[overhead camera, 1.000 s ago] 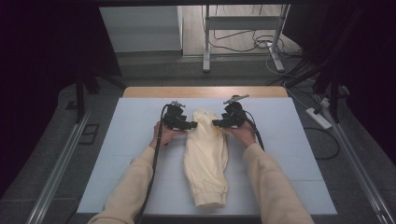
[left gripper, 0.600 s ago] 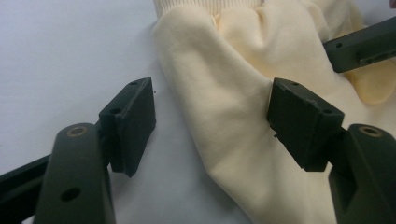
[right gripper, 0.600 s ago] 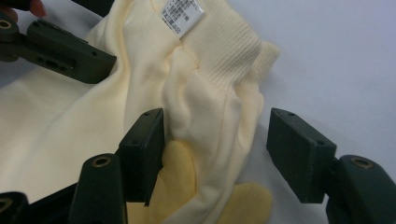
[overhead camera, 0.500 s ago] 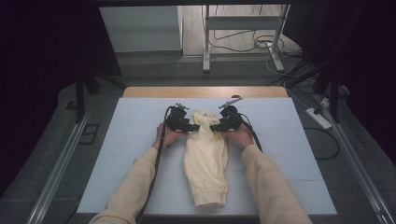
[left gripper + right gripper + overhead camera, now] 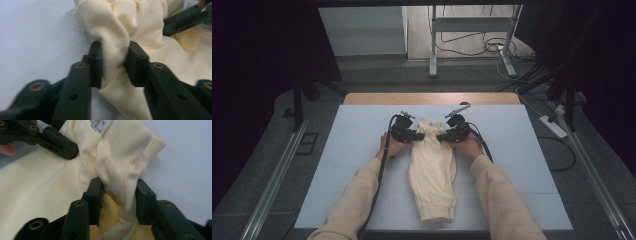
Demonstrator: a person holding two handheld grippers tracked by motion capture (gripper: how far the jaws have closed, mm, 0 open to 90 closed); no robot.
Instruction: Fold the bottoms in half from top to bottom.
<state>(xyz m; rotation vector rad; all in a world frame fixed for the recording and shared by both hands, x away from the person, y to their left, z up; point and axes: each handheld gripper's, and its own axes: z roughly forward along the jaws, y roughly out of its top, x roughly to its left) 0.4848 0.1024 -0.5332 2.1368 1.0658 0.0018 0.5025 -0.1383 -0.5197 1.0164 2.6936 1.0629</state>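
Note:
A cream garment (image 5: 432,175) lies lengthwise on the pale mat (image 5: 357,135), its cuffed end toward the front edge. My left gripper (image 5: 413,135) is shut on a bunched fold at the garment's far left corner (image 5: 112,53). My right gripper (image 5: 445,135) is shut on the ribbed band at the far right corner (image 5: 117,187), just under a white label (image 5: 100,126). The two grippers face each other closely, and the far end of the cloth is gathered up between them. In each gripper view the other gripper's jaws show nearby.
The mat covers a wooden table (image 5: 432,98) and has bare room on both sides of the garment. On the floor beyond stand a metal frame (image 5: 432,50) with cables, and a power strip (image 5: 553,126) lies at the right.
Both grippers have moved inward toward each other and slightly away from the person, bunching the garment's far end into a narrower, raised gather.

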